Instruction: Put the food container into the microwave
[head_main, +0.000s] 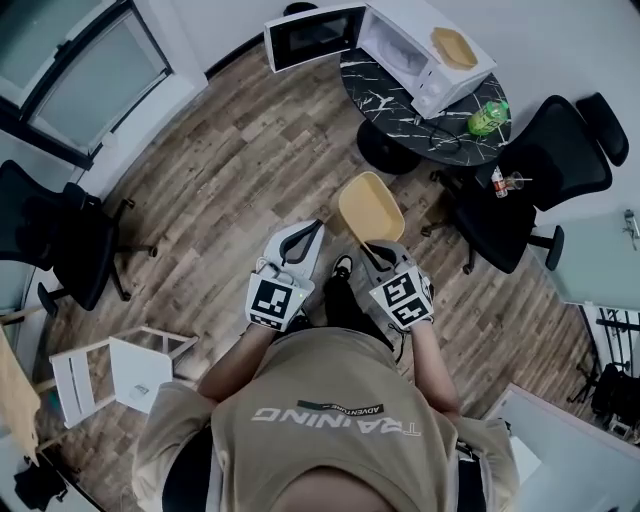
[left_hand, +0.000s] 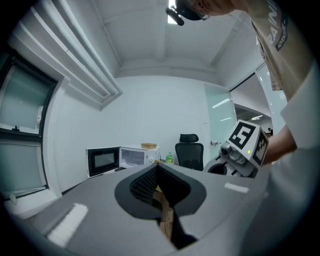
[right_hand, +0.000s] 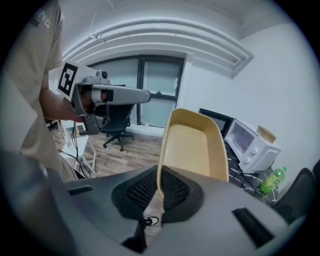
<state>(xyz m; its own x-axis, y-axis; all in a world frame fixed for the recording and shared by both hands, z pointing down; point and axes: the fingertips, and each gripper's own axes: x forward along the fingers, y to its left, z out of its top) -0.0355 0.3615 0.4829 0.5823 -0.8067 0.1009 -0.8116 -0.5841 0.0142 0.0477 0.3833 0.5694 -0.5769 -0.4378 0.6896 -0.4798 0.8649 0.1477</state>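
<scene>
Bearing microwave and bottle: black table.

I see a wood-plank floor and white walls. Dark-framed windows run along the left side. Round black marble-top table ahead, with a black office chair just beside it on the right. Second black chair at far left, white chair lying on the floor near it. Ceiling light is on.

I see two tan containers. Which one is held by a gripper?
The food container clamped by its rim in the right gripper, over the floor; the other container lies on the microwave.
</scene>
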